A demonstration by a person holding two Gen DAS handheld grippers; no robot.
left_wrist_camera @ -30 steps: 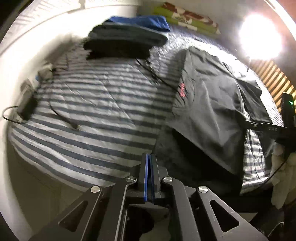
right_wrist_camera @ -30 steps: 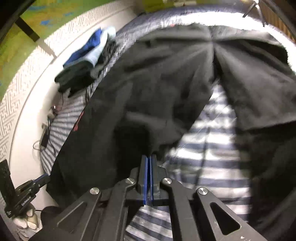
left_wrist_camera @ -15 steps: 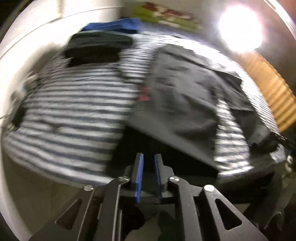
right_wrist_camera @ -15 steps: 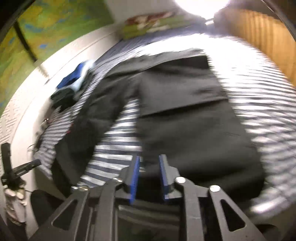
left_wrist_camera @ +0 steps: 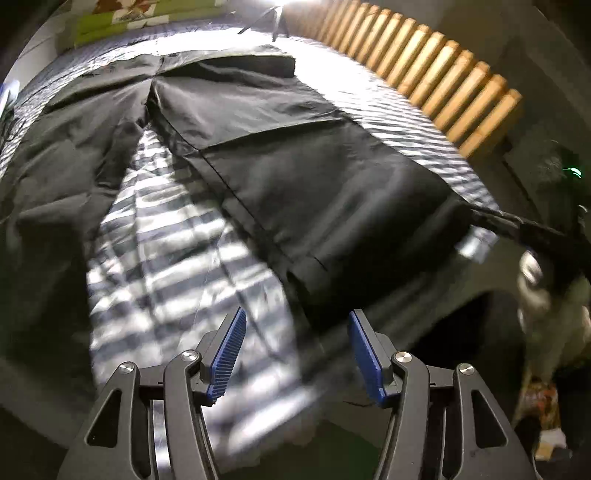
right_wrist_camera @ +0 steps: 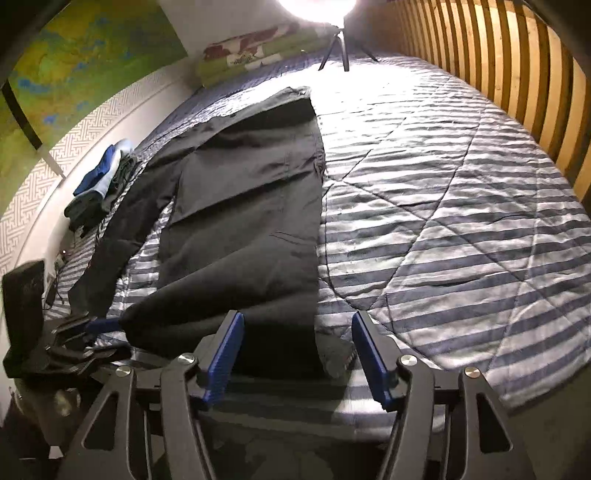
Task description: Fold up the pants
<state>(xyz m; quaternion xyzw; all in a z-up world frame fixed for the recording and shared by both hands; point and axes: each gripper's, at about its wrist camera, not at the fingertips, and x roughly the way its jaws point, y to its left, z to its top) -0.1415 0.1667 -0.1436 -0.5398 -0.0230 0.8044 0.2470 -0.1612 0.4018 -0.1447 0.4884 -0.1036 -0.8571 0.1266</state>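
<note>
A single harsh lamp (right_wrist_camera: 317, 5) at the far end of the bed burns out to pure white in the right wrist view and throws glare across the striped bedspread (right_wrist_camera: 443, 206). The room around it stays dim. The left wrist view is smeared by motion blur, worst along its right edge, where shapes are perhaps unreadable. Fisheye bending curves the wooden slats (left_wrist_camera: 424, 70) and darkens every corner.

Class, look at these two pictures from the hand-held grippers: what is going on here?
A person is folding black pants on a striped bedspread. The pants lie spread out, legs apart, not yet folded. Both grippers' jaws have just been opening and hold nothing. The right gripper is at the hem of one leg, which lies between its open jaws; the left gripper is near the same leg's hem.
</note>
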